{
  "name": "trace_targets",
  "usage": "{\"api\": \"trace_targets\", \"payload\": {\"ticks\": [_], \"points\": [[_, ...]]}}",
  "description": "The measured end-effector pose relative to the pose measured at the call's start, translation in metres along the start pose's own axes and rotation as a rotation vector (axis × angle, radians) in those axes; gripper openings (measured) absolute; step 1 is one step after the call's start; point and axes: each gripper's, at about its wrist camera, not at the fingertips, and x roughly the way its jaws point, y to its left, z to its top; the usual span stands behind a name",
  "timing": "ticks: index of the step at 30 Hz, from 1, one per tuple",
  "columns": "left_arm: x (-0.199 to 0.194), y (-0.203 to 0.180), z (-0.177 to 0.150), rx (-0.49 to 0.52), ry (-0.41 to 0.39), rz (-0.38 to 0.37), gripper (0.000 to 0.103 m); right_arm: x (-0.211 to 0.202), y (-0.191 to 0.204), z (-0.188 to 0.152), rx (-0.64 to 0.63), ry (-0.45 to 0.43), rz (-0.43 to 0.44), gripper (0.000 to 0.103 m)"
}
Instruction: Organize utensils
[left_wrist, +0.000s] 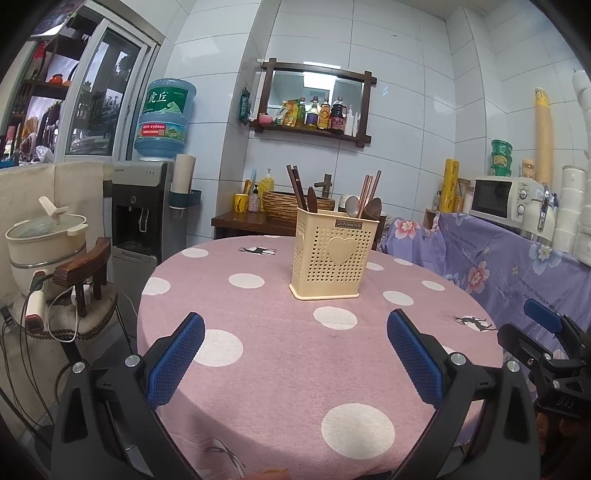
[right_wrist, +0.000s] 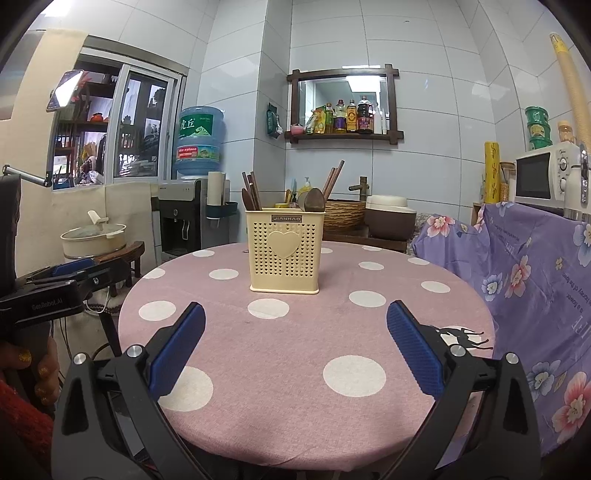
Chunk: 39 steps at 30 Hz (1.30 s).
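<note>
A cream perforated utensil holder (left_wrist: 332, 254) with a heart on its front stands upright on the round pink polka-dot table (left_wrist: 280, 354). It holds dark chopsticks (left_wrist: 297, 186), copper chopsticks (left_wrist: 371, 190), a metal spoon (left_wrist: 351, 205) and wooden spoons (left_wrist: 375, 207). The holder also shows in the right wrist view (right_wrist: 284, 251) with chopsticks (right_wrist: 332, 179) and spoons (right_wrist: 314, 199). My left gripper (left_wrist: 295, 325) is open and empty over the table's near part. My right gripper (right_wrist: 295, 314) is open and empty, also short of the holder. The right gripper shows at the left view's right edge (left_wrist: 546, 325).
A chair with a cream pot (left_wrist: 44, 236) stands left of the table. A water dispenser (left_wrist: 147, 206) is behind it. A purple floral cloth (left_wrist: 498, 258) covers a counter at right with a microwave (left_wrist: 498, 197). A basket (left_wrist: 288, 203) sits on a dark cabinet behind.
</note>
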Motion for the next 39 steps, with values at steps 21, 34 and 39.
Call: {"api": "trace_targets", "payload": {"ticks": [21, 34, 39], "points": [[0.0059, -0.0009, 0.0008, 0.016, 0.037, 0.004, 0.098, 0.0042, 0.0021, -0.0060, 0.004, 0.014, 0.001, 0.097], [0.0044, -0.0042, 0.0002, 0.028, 0.030, 0.030, 0.098, 0.0069, -0.0009, -0.0092, 0.016, 0.028, -0.004, 0.097], [0.0075, -0.0021, 0.0001, 0.031, 0.050, 0.056, 0.098, 0.0081, -0.0013, -0.0096, 0.019, 0.035, -0.003, 0.097]]}}
